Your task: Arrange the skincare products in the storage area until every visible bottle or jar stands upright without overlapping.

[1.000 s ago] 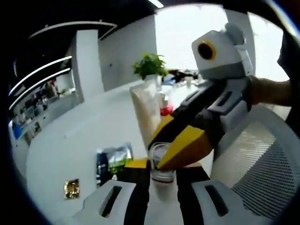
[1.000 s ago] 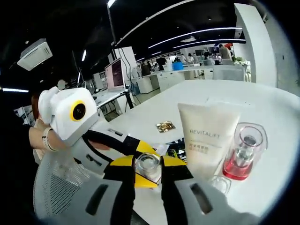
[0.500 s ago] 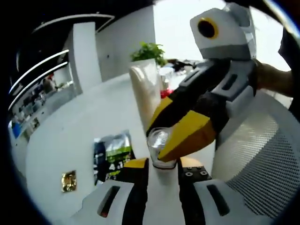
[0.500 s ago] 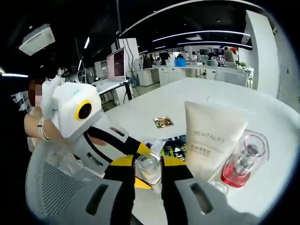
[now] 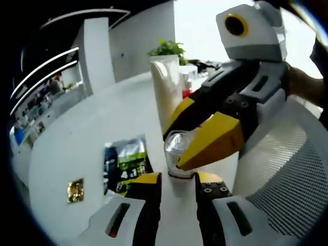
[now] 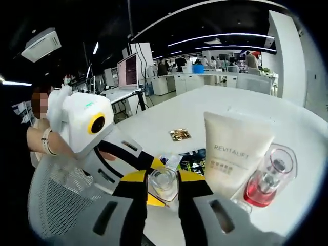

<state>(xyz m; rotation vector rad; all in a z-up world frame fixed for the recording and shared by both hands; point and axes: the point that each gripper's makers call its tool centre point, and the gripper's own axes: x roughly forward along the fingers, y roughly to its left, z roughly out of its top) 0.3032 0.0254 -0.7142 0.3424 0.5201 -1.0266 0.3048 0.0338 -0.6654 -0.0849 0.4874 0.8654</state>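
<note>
A small clear glass jar [image 5: 178, 152] [image 6: 163, 180] is held off the white table [image 5: 87, 133] between both grippers. My left gripper [image 5: 178, 179] rises from below with its jaws against the jar's base. My right gripper [image 5: 175, 151] [image 6: 163, 187] reaches in from the right, its yellow jaws shut on the jar's sides. My left gripper [image 6: 155, 179] enters the right gripper view from the left. A white Revitalift tube [image 6: 233, 154] [image 5: 169, 87] stands upright, and a clear bottle with red liquid [image 6: 265, 177] stands beside it.
A green and black sachet [image 5: 123, 163] [image 6: 190, 160] and a small gold packet [image 5: 76, 189] [image 6: 180, 135] lie flat on the table. A white mesh chair [image 5: 287, 179] [image 6: 54, 205] is close by. A potted plant [image 5: 168, 48] stands at the table's far end.
My left gripper's jaws have closed in around the jar's base. My right gripper has kept its hold, and both views have shifted slightly.
</note>
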